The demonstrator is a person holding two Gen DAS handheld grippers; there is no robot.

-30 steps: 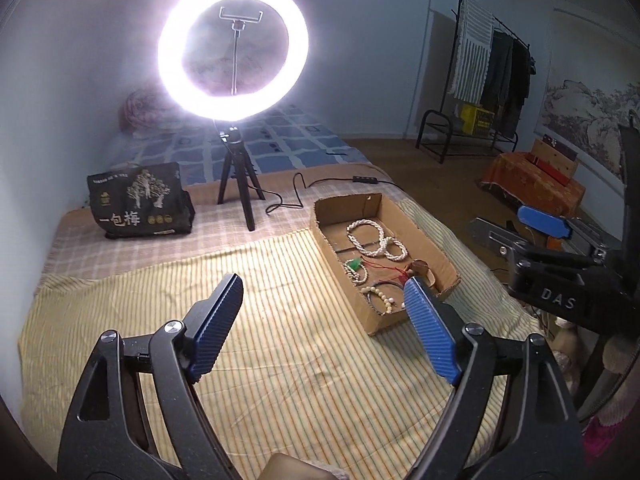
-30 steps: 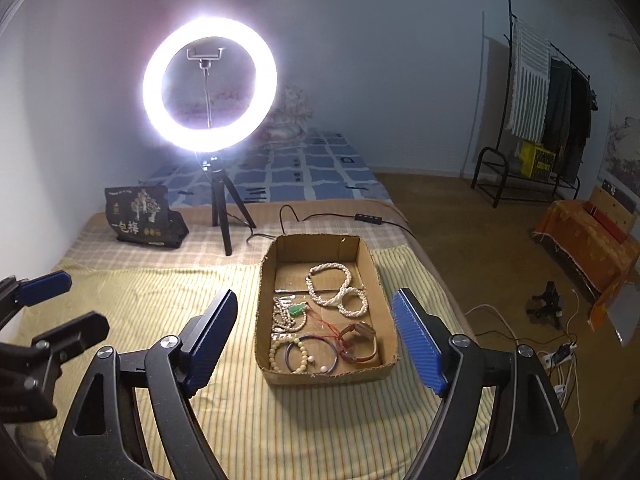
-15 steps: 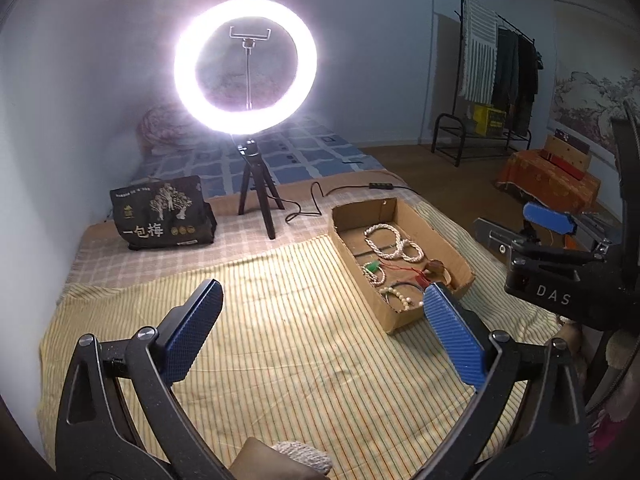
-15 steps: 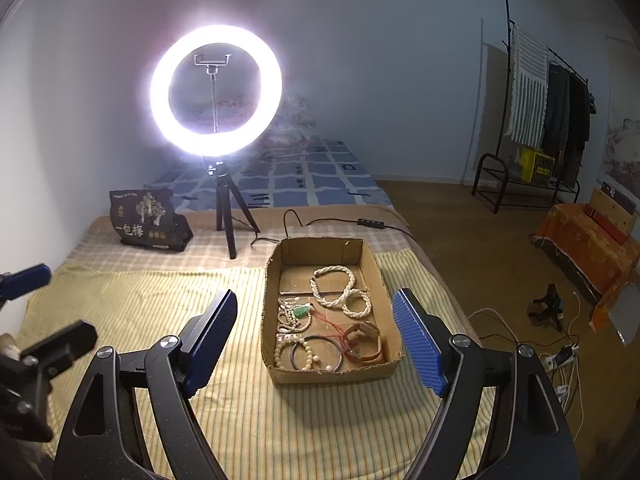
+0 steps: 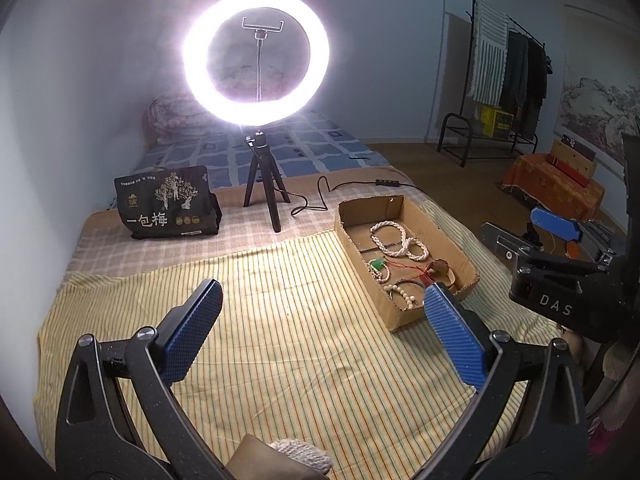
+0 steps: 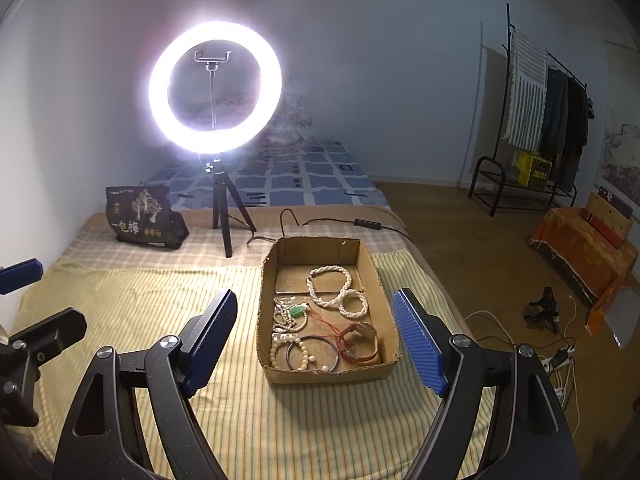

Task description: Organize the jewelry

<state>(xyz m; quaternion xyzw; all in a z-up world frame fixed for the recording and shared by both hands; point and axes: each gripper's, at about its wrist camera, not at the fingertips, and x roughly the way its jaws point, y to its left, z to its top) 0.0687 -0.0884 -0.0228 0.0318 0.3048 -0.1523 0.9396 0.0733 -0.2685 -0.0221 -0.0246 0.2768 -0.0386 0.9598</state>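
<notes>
An open cardboard box [image 6: 266,300] sits on the striped yellow cloth and also shows in the left wrist view [image 5: 352,240]. It holds several pieces: white bead bracelets [image 6: 330,280], a green pendant on a red cord [image 6: 297,311], a dark bangle [image 6: 316,354] and a brown bracelet [image 6: 362,344]. My right gripper [image 6: 316,338] is open and empty, held above the box's near end. My left gripper [image 5: 322,328] is open and empty, over the cloth to the left of the box. The right gripper also shows in the left wrist view [image 5: 532,240].
A lit ring light on a black tripod [image 6: 216,88] stands behind the box, its cable [image 6: 340,222] trailing right. A black printed bag [image 6: 142,216] sits at the back left. The bed edge drops to a wooden floor [image 6: 480,264] on the right, with cables.
Both grippers have drawn back and up a little, so the box and light appear slightly farther. Both stay open and empty. The jewelry has not moved.
</notes>
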